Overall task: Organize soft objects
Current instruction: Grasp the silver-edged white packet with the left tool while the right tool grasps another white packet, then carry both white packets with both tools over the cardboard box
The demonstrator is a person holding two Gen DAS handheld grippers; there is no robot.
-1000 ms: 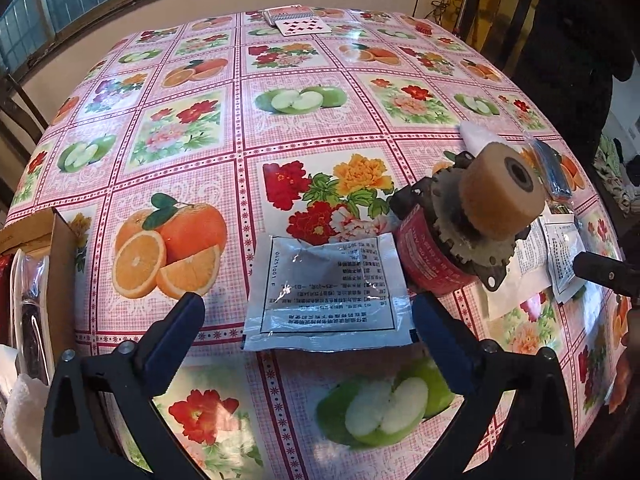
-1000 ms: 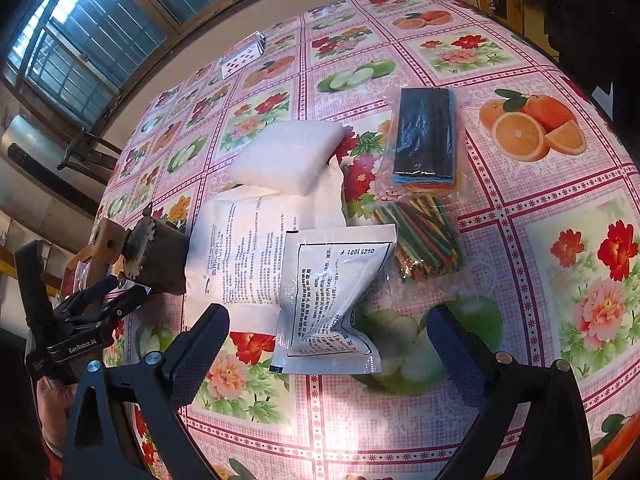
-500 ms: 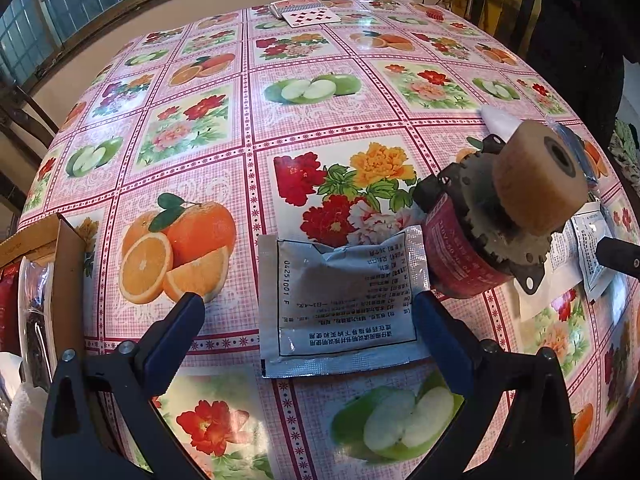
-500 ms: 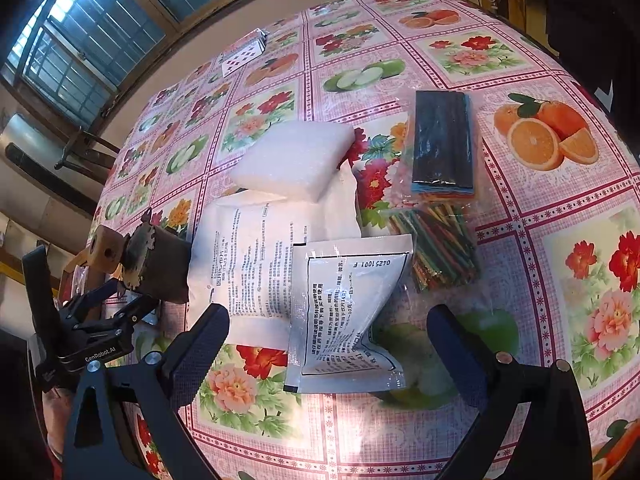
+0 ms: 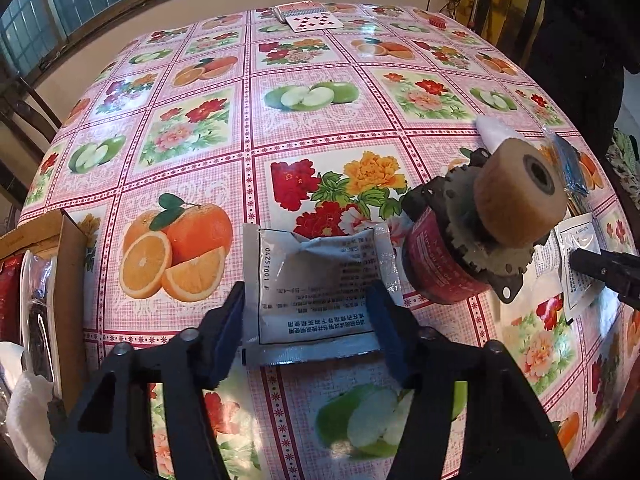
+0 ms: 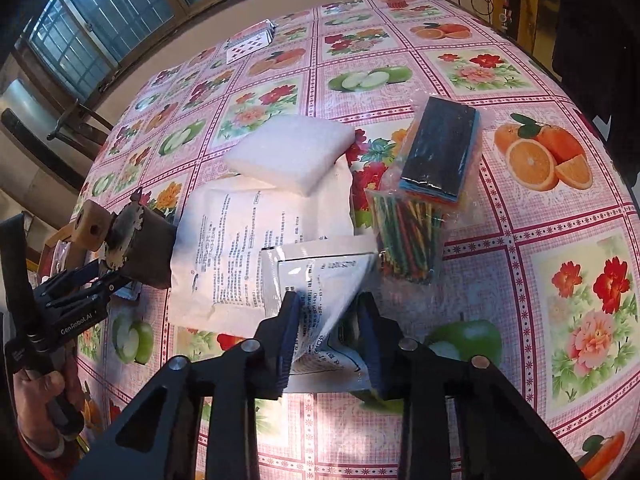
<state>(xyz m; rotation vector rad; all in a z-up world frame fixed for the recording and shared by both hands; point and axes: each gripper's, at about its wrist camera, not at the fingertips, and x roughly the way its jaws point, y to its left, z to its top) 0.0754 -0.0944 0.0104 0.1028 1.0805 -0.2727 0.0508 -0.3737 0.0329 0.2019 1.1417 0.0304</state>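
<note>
While both tongs pinch a sachet each, I judge sorting barely begun; pad, packets remain lower-centre.

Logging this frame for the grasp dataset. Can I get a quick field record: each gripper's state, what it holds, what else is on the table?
left gripper: closed on a foil pouch, pouch crumpled between the fingers
right gripper: closed on another pouch, which buckles upward
under right pouch: large white printed bag
white pad: rests on the far end of the bag
other items: motor with tan roller, coloured sticks, dark sheet pack, playing cards
surface: fruit-print tablecloth
</note>
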